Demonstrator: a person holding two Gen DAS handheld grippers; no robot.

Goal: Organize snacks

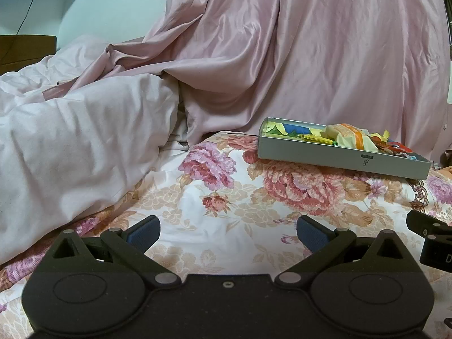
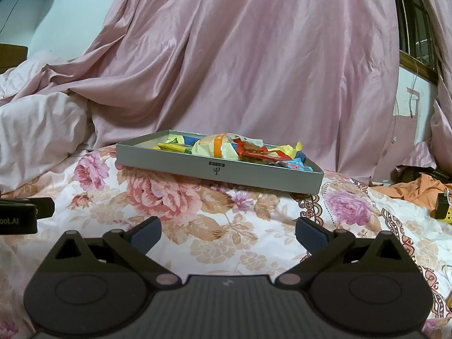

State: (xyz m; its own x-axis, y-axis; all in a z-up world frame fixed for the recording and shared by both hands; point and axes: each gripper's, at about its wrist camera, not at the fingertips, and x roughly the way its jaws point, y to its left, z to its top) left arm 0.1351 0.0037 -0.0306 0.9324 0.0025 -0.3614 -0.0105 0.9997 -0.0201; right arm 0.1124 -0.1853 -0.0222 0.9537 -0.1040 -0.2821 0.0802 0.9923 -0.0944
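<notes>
Both grippers idle, snacks already gathered in the box.

Near, the left gripper (image 1: 228,233) and right gripper (image 2: 228,233) hover spread wide and empty over the floral bedspread (image 2: 214,243); beyond, the grey box (image 2: 254,173) holds the snack packets (image 2: 226,148), so the sorting looks done or paused, and any next move needs 1 reach forward.

L gripper (image 1: 228,233) jaws wide apart; R gripper (image 2: 228,233) same; both empty

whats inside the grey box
Snack packets fill the grey box: a pale one with an orange band, a red one, yellow and blue ones. Whatever lies beneath them is hidden by the pile and near wall.
</notes>
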